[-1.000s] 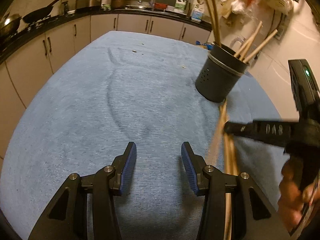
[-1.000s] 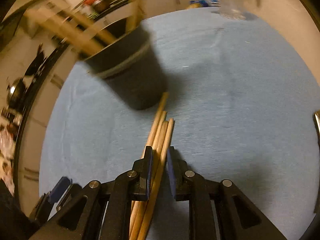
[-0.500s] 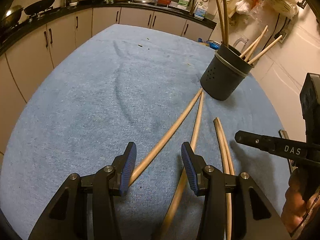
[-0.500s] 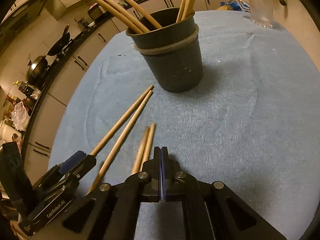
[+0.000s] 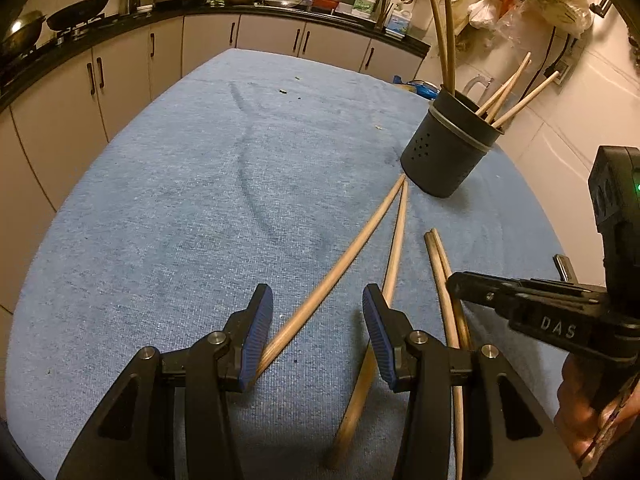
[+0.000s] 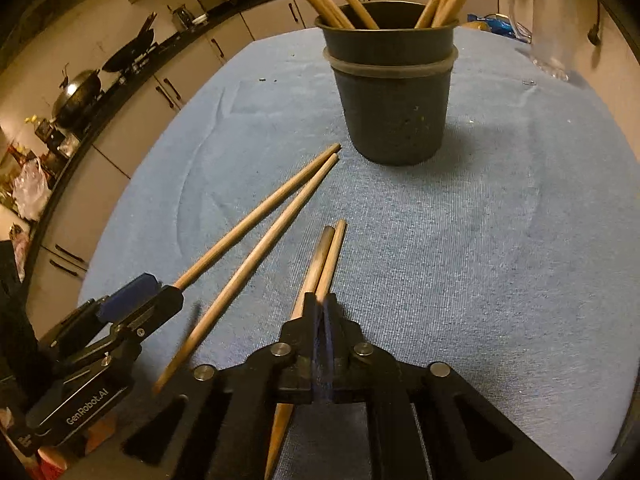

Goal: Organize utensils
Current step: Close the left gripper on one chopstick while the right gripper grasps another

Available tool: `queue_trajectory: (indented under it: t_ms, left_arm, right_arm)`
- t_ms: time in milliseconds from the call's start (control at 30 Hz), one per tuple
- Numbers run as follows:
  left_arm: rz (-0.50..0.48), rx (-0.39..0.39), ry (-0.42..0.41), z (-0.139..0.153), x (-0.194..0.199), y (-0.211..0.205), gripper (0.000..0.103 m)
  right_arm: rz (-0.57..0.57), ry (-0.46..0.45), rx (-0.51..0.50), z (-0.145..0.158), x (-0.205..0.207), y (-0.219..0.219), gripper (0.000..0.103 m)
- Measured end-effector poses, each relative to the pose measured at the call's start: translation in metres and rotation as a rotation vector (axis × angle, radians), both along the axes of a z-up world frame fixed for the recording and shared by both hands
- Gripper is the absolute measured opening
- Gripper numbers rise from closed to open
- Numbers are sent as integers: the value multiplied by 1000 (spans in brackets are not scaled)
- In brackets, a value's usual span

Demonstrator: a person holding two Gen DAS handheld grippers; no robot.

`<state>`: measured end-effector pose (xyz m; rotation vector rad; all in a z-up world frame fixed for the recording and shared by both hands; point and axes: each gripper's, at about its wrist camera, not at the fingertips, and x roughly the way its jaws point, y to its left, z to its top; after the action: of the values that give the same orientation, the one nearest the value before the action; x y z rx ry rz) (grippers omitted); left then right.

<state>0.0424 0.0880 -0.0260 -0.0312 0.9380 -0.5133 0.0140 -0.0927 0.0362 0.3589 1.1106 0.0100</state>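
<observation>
Right gripper [image 6: 322, 312] nearly closed | chopstick pair [image 6: 325, 256] beneath fingertips

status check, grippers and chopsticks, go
Left gripper open, empty. Right gripper nearly shut, jaws just eased apart over one pair of chopsticks. Four chopsticks loose on towel; holder upright, path clear.

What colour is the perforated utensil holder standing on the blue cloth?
Dark grey perforated utensil holder with a lighter grey band below its rim; the right wrist view shows it best.
</observation>
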Motion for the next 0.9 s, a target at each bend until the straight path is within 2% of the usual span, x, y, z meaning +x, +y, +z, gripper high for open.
queue_trajectory:
  t_ms: [67, 200, 233, 367, 533, 667, 733, 800, 900]
  left_arm:
    - [-3, 0, 3, 0, 0, 0, 45]
    - [-15, 0, 7, 2, -1, -2, 45]
    - [-20, 0, 6, 3, -2, -2, 45]
    - [-46, 3, 13, 6, -5, -5, 45]
    - [-121, -23, 81, 11, -8, -22, 45]
    - [-198, -24, 127, 18, -10, -50, 45]
    - [-229, 7, 161, 18, -9, -70, 45]
    - [-250, 62, 183, 15, -7, -88, 40]
    - [-269, 155, 209, 4, -8, -113, 20]
  right_arm:
    - [6, -5, -44, 1, 1, 5, 15]
    - [-8, 24, -94, -1, 7, 6, 15]
    - [-18, 32, -111, -2, 8, 2, 10]
    - [-45, 64, -111, 1, 9, -12, 10]
    - [-108, 67, -111, 1, -6, -40, 7]
    - [-153, 56, -75, 2, -17, -59, 6]
    - [-176, 52, -58, 2, -25, -68, 6]
    - [-194, 46, -41, 3, -31, -76, 7]
    - [-203, 41, -20, 3, -38, -83, 7]
